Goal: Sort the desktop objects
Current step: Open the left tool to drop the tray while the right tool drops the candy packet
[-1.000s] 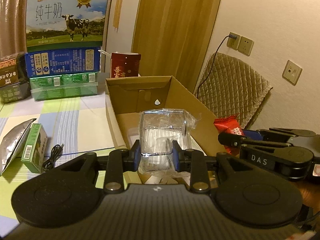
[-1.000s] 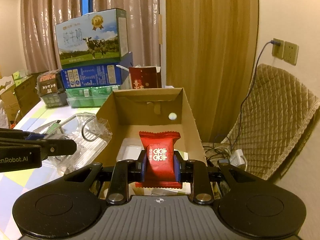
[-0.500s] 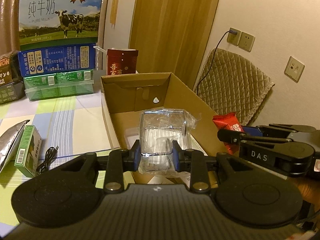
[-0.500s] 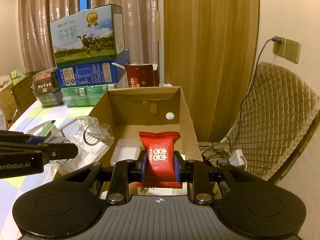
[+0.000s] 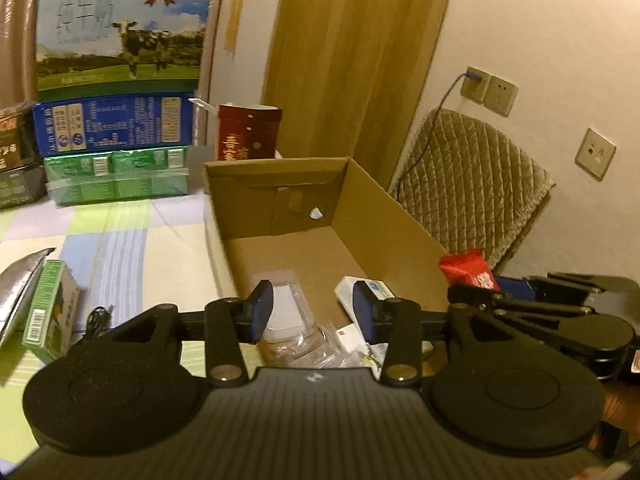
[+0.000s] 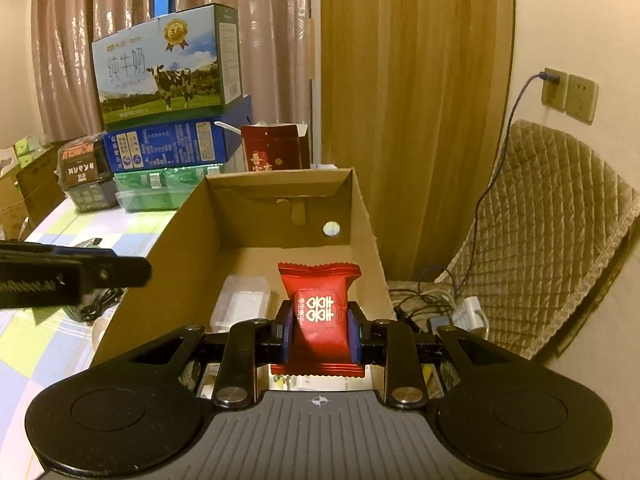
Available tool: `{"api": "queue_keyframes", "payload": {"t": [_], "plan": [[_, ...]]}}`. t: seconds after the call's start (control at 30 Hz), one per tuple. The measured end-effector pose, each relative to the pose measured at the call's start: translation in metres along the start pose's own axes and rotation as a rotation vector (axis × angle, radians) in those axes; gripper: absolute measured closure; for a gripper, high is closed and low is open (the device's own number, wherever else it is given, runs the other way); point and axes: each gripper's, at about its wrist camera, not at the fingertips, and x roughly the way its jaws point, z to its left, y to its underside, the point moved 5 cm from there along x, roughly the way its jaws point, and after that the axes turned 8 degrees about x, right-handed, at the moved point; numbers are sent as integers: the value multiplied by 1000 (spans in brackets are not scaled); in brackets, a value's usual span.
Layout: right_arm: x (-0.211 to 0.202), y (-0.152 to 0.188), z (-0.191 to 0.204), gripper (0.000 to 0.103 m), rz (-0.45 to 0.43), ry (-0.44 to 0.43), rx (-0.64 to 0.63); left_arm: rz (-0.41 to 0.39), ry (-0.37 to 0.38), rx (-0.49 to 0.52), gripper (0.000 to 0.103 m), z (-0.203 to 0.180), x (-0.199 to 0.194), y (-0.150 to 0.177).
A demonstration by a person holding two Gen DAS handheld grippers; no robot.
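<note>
The left hand-held gripper [image 5: 314, 312] was opening, with nothing between its pads, above the cardboard box [image 5: 384, 216]. A crinkly clear wrapper [image 5: 316, 340] lay in the box below it. The right hand-held gripper [image 6: 318, 330] squeezed a red candy packet [image 6: 319, 312] over the box. The packet looked light, soft and slippery, best held by its fat middle. The box sat on a striped worktop [image 5: 120, 248] beside a curtain [image 6: 412, 100].

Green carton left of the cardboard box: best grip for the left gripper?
Grip the green carton across its narrow thickness, coming from above. It stands on a long edge, leaning toward the silver pouch, so only the top edge is free. The left gripper has nothing between its opening jaws.
</note>
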Motion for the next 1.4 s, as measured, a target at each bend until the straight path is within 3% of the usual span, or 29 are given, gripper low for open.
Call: {"api": "queue_keyframes", "payload": {"t": [0.6, 0.63, 0.67, 0.73, 1.07, 1.4], "plan": [[6, -8, 20, 79, -12, -34, -12, 11, -18, -31, 65, 14, -13, 12], [7, -10, 22, 75, -10, -41, -15, 11, -21, -32, 65, 15, -13, 12], [8, -11, 22, 54, -8, -39, -14, 12, -22, -34, 65, 16, -14, 13], [6, -12, 22, 27, -23, -41, 0, 13, -27, -40, 65, 19, -15, 14], [-4, -5, 28, 27, -8, -50, 1, 19, -41, -60, 64, 29, -26, 23], [-25, -3, 43, 27, -18, -60, -11, 13, -64, -68, 51, 36, -50, 29]]}}
